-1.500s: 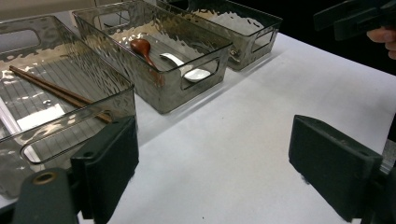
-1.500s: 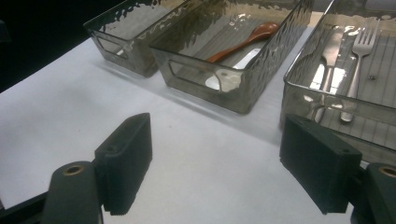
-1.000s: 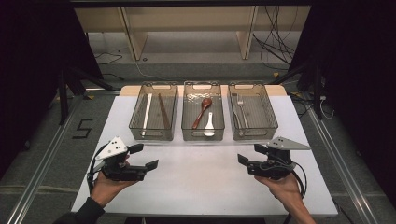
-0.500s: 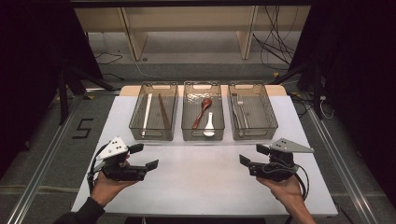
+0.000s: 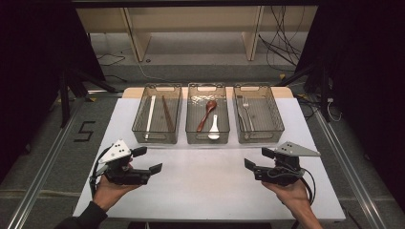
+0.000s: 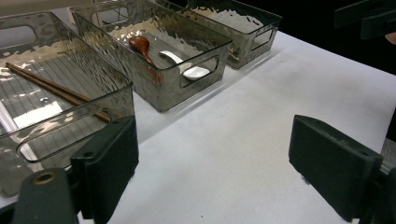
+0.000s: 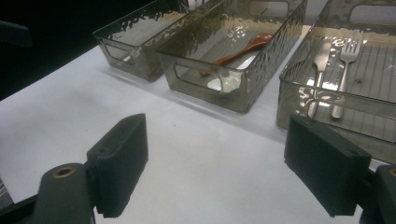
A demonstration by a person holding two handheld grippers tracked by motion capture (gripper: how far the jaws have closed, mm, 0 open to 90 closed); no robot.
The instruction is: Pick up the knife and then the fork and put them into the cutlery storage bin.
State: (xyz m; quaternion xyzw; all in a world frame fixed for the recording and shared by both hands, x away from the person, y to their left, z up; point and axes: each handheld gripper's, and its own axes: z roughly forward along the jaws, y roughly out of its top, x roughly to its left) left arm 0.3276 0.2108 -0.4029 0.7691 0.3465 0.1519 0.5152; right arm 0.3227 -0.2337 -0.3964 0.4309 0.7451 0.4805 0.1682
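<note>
A: Where are the two grippers?

B: Both sit low over the near part of the white counter, well apart from each other. The left gripper is in the person's left hand, the right gripper in the right hand. On each, the jaws stand wide apart with nothing between them, just bare counter.

A: And what lies ahead of them?

B: Three clear bins in a row at the far side. The left bin holds brown chopsticks beside a pale pair. The middle bin holds a brown wooden spoon and a white ceramic spoon, lying close together. The right bin holds a fork and a knife side by side.

A: Is either gripper touching a bin?

B: No. In the left gripper view the left bin is just beyond one jaw; in the right gripper view the right bin is just beyond one jaw.
</note>
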